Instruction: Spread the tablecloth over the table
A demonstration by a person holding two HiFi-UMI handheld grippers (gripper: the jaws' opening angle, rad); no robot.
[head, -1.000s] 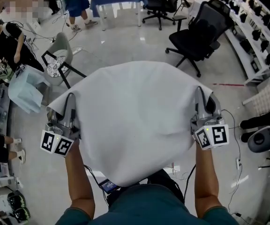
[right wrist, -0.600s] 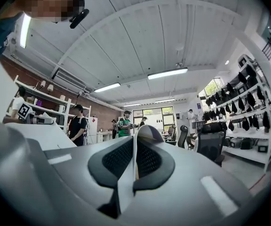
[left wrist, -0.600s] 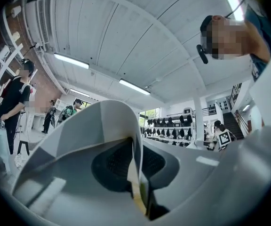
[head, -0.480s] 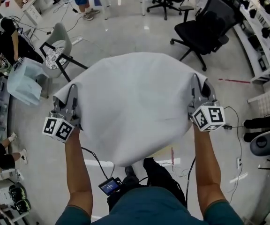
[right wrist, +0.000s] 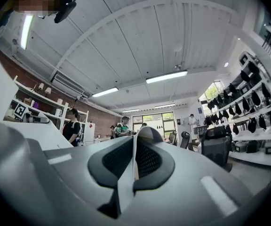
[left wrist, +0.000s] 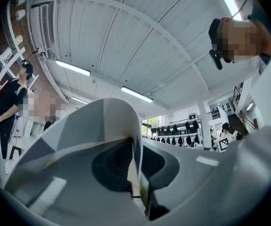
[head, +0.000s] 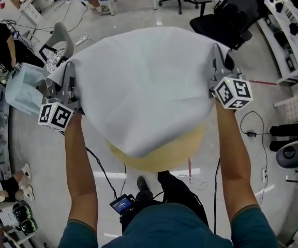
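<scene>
Closest to you, a small screen hangs at your waist, with cables running from it over the floor. Your left arm and right arm both reach straight out. The left gripper is clenched on the left corner of the cloth; in the left gripper view a thin fold of cloth stands pinched between the pads of the left gripper, and the corner curls up over the tips. The right gripper is clamped the same way on the right corner; in the right gripper view the pads of the right gripper meet on a white strip of cloth.

The cloth is stretched between the two grippers and sags in a broad sheet over the round table, whose yellowish near edge shows under the hanging hem. Whether the cloth touches the tabletop you cannot tell.

Beyond, a grey chair stands at the far left, a black chair at the far right, and shelves run along the right wall
</scene>
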